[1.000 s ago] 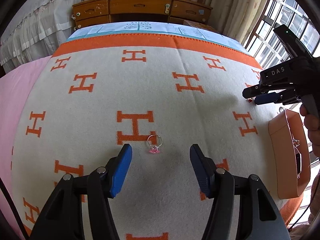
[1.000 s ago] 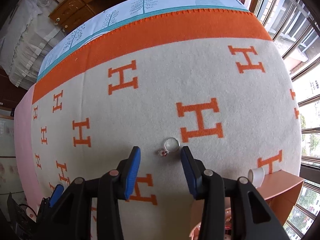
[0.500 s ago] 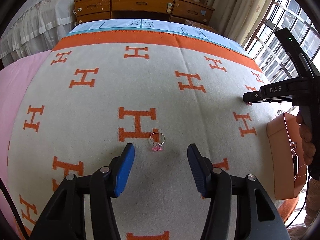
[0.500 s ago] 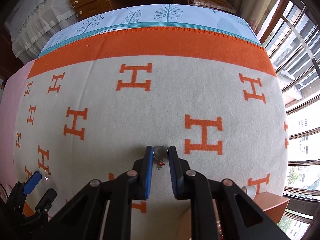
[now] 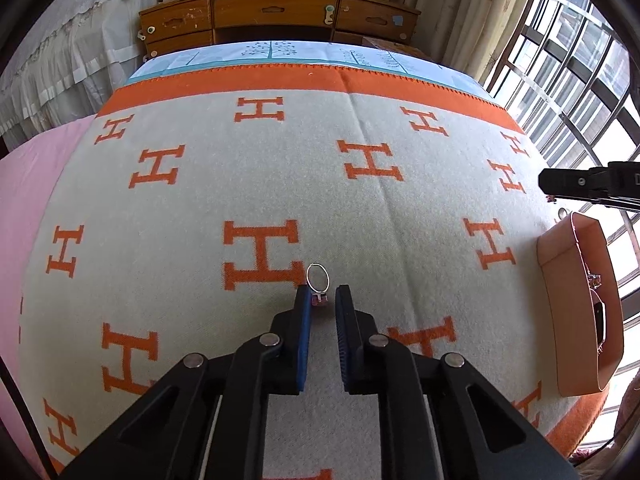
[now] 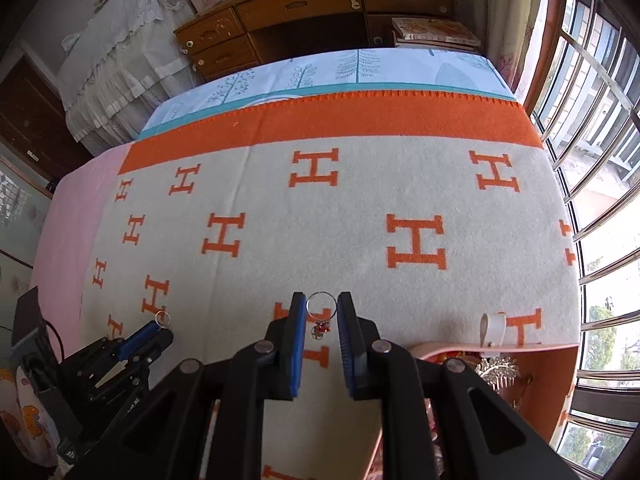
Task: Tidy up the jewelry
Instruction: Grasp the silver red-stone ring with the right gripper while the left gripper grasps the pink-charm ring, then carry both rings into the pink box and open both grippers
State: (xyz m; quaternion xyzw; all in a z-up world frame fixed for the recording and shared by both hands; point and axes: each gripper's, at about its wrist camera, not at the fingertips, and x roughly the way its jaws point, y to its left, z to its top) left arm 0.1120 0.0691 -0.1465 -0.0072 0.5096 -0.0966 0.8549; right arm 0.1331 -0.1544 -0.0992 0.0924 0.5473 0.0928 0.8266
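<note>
**Both rings pinched, right one already off the blanket**

A second ago both pairs of jaws stood wide around rings lying on the bed; now each has come in on its ring. My thin silver ring with a red charm (image 6: 321, 316) sits clamped between the blue pads of the right hand-held gripper (image 6: 321, 312), lifted clear of the cream blanket with orange H letters (image 6: 360, 200), charm dangling below the band. The left hand-held gripper (image 5: 319, 294) is closing on the thin silver ring with a pink stone (image 5: 318, 282), pads at the stone, band standing proud of the tips, low at the blanket. I judge both picks done; the open peach-coloured leather jewellery box (image 5: 560, 264) at the bed's right edge comes next.
</note>
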